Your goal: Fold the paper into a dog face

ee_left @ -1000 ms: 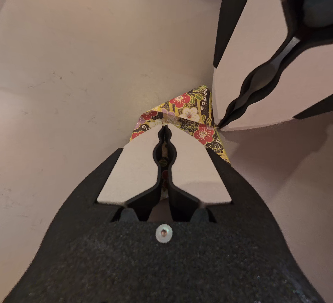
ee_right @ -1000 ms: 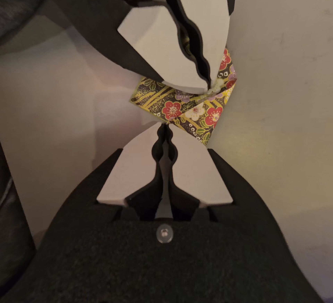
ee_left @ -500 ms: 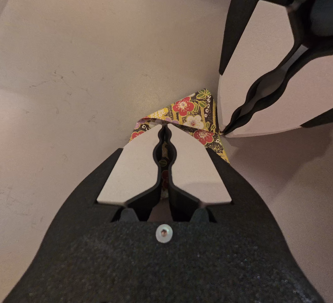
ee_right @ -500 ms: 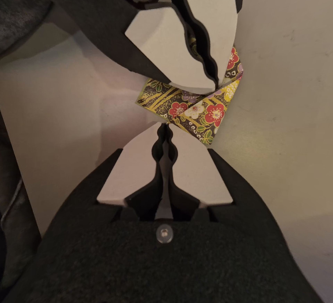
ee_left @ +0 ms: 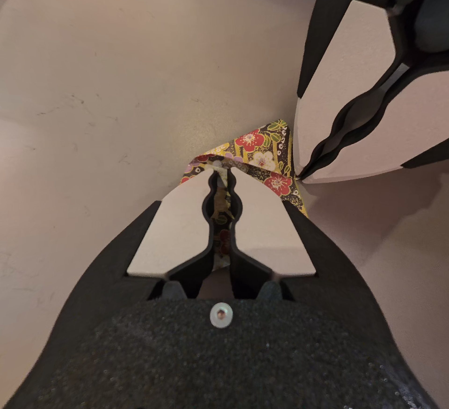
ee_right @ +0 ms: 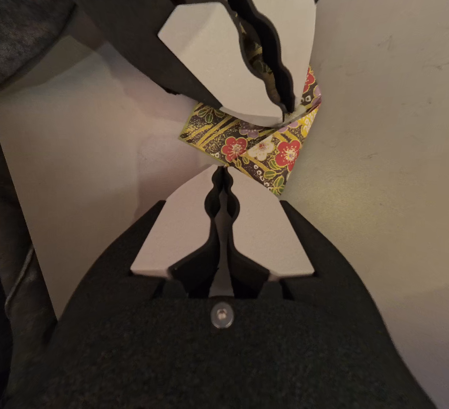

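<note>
The paper (ee_left: 260,152) is a small folded piece with red and white flowers on black and gold. It lies against the pale table. My left gripper (ee_left: 222,171) is shut on it, and a strip of paper shows between its jaws. In the right wrist view the paper (ee_right: 243,147) sits just ahead of my right gripper (ee_right: 222,167), which is shut with its tip touching the paper's near corner. The left gripper (ee_right: 286,110) comes in from above and covers the paper's far part. The right gripper (ee_left: 300,176) also shows at the upper right of the left wrist view.
The pale table (ee_left: 121,81) has faint scuff marks. A grey sleeve (ee_right: 29,20) shows at the top left of the right wrist view. A dark object (ee_right: 14,251) runs along that view's left edge. Left tips to right tips: about 6 cm.
The left gripper and the paper have shifted a little to the right in the right wrist view. Both grippers stay shut, and the right tip stays at the paper's corner.
</note>
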`<state>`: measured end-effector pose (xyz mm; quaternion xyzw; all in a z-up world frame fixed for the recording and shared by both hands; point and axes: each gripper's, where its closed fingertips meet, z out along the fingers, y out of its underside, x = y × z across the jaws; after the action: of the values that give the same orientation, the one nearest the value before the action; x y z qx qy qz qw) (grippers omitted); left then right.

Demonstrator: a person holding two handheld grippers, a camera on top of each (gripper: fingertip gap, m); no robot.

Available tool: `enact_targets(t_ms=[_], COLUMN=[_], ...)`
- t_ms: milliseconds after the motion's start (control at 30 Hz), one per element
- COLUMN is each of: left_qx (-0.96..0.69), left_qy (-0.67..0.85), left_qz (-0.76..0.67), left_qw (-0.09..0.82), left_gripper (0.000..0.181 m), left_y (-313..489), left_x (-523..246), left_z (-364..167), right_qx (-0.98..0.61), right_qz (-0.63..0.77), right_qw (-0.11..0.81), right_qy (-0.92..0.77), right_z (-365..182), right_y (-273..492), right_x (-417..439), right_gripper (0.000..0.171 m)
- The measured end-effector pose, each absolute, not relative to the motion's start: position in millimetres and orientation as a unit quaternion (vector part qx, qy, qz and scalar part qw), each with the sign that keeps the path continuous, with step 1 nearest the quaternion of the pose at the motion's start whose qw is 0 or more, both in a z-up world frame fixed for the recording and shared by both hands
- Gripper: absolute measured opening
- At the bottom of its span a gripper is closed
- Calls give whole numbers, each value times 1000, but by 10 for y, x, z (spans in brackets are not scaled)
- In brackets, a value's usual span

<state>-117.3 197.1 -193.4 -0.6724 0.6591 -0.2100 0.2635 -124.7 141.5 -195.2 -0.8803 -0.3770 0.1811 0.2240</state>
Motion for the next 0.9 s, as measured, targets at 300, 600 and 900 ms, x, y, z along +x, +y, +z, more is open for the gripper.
enact_targets(t_ms=[300,600,900], left_qx=[-677,-683,-700], left_qy=[653,646,623], left_qz=[-210,-197,-197], left_qw=[265,276,289], left_gripper=[7,0,0], left_y=[2006,2038,2050], left_x=[-1182,-1162,-1131], left_z=[-1924,-1942,-1942], right_qx=[-881,-878,-884], right_qz=[184,182,178], right_qw=[225,216,228], right_qy=[-373,-386,-368], right_z=[-1950,-1948,-1950], right_y=[1417,1384,1397], right_x=[-1246,-1338,-1317], right_gripper=[0,0,0])
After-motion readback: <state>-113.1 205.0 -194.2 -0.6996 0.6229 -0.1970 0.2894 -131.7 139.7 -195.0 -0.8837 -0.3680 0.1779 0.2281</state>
